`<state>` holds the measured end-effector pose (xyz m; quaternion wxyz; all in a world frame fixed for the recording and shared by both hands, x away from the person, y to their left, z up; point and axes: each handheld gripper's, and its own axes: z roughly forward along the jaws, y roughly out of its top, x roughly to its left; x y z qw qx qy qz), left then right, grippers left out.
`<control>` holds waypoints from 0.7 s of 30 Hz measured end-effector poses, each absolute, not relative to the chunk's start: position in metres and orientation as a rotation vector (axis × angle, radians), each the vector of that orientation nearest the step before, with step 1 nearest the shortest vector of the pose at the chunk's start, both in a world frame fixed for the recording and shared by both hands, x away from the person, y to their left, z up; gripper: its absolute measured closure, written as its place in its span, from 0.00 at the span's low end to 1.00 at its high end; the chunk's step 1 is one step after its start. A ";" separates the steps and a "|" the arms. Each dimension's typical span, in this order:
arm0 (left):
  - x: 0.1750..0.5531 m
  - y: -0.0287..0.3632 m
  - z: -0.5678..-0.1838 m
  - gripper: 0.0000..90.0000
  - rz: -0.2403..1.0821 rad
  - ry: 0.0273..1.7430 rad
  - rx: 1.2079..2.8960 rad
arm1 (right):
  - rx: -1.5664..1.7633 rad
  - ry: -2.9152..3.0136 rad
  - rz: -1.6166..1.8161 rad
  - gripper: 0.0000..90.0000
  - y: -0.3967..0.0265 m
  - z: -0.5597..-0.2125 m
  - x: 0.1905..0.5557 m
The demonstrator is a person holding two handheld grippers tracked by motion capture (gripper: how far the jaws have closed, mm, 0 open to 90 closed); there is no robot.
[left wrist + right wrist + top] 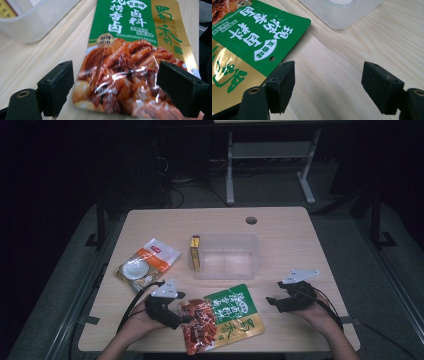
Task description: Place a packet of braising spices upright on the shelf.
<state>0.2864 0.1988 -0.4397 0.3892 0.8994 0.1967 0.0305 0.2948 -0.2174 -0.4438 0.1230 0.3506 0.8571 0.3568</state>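
Pale wood table (280, 227), dark rm.

Green-and-gold seasoning pouch (222, 317)

It lay flat on the bench, printed face up, sealed, with a food picture at its near-left end, just in front of the clear container.

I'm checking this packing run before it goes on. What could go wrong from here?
The left tongs stand open around the end of the glossy green pouch; it may slip or crumple on closing. The pouch looks about as wide as the clear bin and may snag its rim. The right tongs are open over bare table.
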 end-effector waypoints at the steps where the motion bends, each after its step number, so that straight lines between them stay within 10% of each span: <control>1: 0.289 0.197 -0.440 0.15 0.077 0.492 2.294 | 1.024 2.500 1.042 0.29 -0.217 -0.444 0.295; 21: 0.307 0.155 -0.460 0.14 -0.008 0.435 2.392 | 0.983 2.512 1.028 0.29 -0.218 -0.448 0.297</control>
